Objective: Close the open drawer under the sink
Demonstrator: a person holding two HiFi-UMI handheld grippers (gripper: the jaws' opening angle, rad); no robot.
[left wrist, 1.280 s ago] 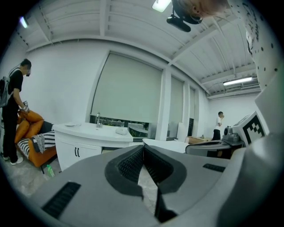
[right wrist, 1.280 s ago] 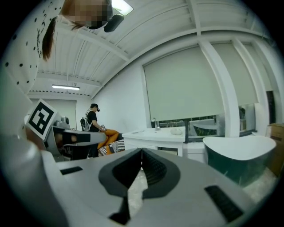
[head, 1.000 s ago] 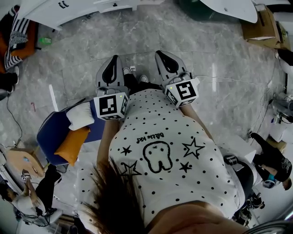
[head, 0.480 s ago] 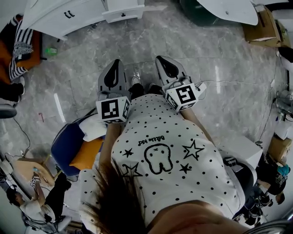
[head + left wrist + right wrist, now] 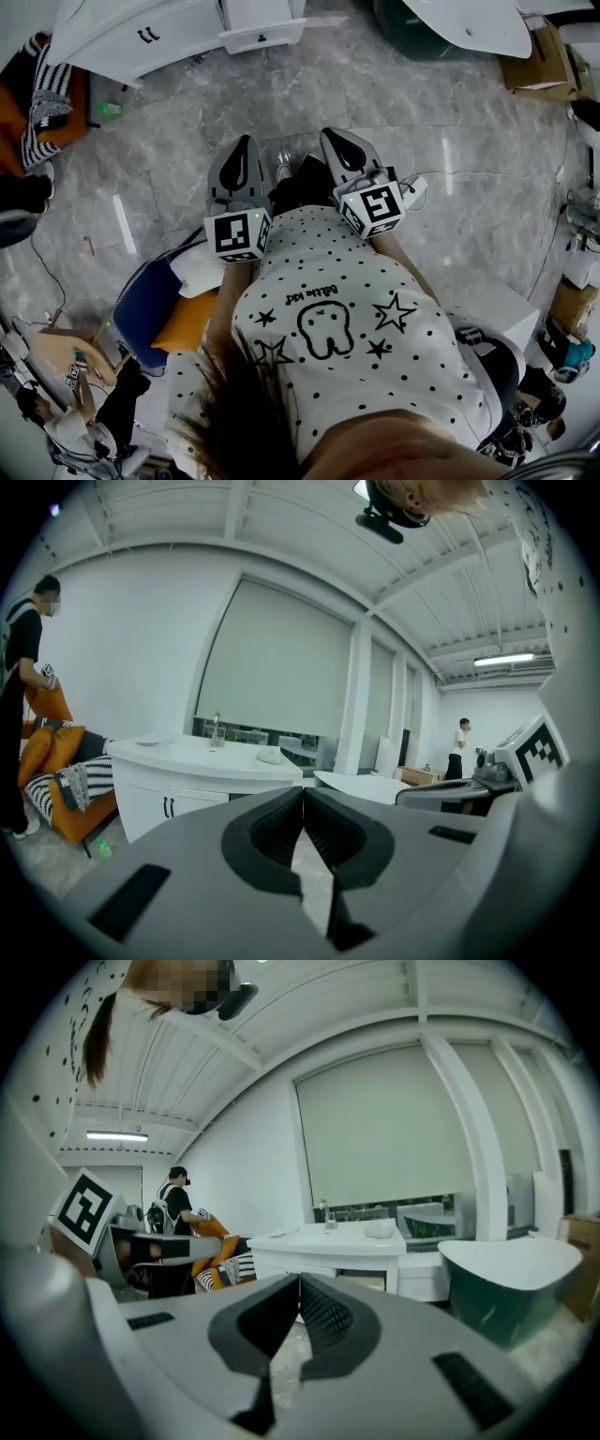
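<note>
Since the sink cabinet (image 5: 141, 42) shows larger and lower in the head view than a second ago, the walk-up is under way. The open drawer (image 5: 262, 23) juts from its front toward the person, long axis roughly across the picture. The left gripper (image 5: 242, 155) and right gripper (image 5: 339, 150) are well short of it.

Left gripper view: jaws pressed together, empty.

Right gripper view: likewise together, empty. The drawer is probably the pale box under the counter.

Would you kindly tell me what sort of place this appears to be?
Probably a bathroom mock-up in a studio or workshop: a white sink cabinet, what looks like a freestanding tub, and a cardboard box nearby.
</note>
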